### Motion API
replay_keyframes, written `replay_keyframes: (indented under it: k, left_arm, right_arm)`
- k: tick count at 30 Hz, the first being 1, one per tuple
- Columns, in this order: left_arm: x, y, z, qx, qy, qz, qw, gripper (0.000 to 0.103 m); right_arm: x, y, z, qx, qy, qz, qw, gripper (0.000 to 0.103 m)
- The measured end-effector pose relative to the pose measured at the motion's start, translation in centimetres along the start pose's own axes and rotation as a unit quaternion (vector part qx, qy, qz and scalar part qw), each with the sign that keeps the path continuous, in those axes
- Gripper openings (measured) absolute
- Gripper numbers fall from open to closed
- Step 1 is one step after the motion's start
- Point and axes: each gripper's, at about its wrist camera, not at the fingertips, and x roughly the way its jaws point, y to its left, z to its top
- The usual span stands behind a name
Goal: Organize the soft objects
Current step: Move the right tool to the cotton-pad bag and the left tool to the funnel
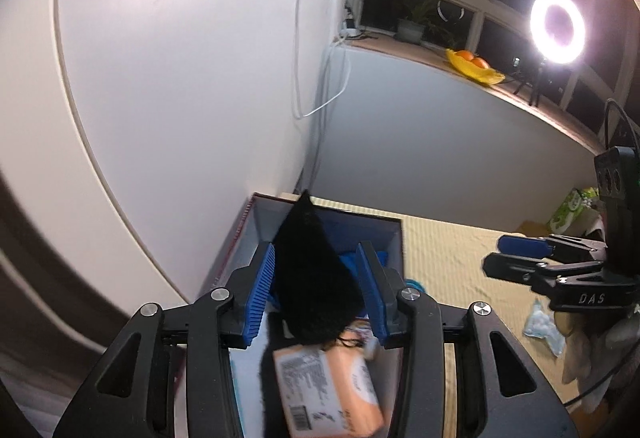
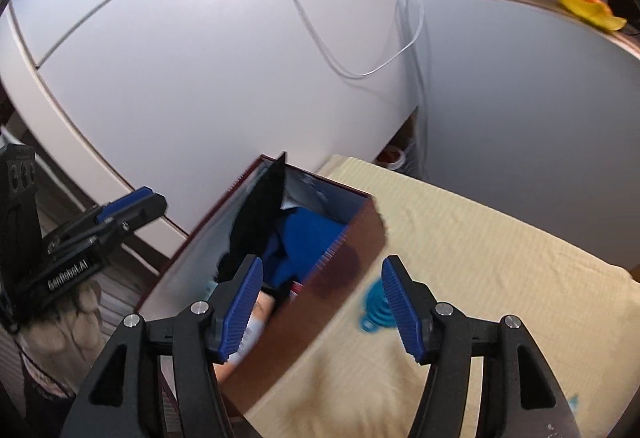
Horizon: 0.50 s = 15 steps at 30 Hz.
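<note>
Two grippers in view, both with blue ribbed pads. Left gripper (image 1: 316, 290) has its jaws apart over the open box (image 1: 394, 238); a black soft cloth (image 1: 310, 270) stands up between the pads, but pad contact is unclear, so I cannot tell if it is gripped. Right gripper (image 2: 322, 304) has its jaws wide apart, nothing between the pads, straddling the box's near brown wall (image 2: 352, 250).

Inside the box: black cloth leaning on the far-left corner, a blue cloth (image 2: 304, 238) beside it, an orange packet (image 1: 332, 386) with small print and a barcode, blurred and unreadable. A teal ring-shaped item (image 2: 376, 302) lies on the surface just outside the box wall. A pale blue crumpled item (image 1: 542, 326) sits near the right gripper in the left wrist view.

Writing: "DAS" on the right gripper body, "GenRobot.AI" on the left gripper body.

Surface is a pale yellow ribbed cloth cover (image 2: 480, 238), box at its left edge against a white wall (image 1: 180, 78). Loose white cable (image 1: 304, 38) hangs down the wall. Windowsill holds a potted plant (image 1: 412, 26), a yellow dish with oranges (image 1: 472, 66) and a lit ring light (image 1: 557, 26) on a tripod. Windows dark.
</note>
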Motion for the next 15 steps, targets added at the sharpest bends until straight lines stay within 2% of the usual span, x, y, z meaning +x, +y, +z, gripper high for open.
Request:
replay_keyframes:
  k: [7,10,15]
  left_arm:
    - [-1.3,-2.7,-1.8,0.0,-0.003,-0.044,0.999,0.041]
    - [-1.6,-4.1,-2.9,-0.002,-0.003,-0.067,0.9977,0.048]
    - [-1.5,-7.2,-4.6,0.003,0.0,-0.095,0.9954,0.048]
  right_arm:
    - [-5.8,-4.5,-3.7,0.011,-0.03,-0.029,0.999,0.063]
    - [-8.4,-6.8,-5.9,0.018,-0.04,-0.044,0.998,0.063]
    - [-12.1,-10.4,-9.3,0.044,-0.068,-0.05,0.995,0.063]
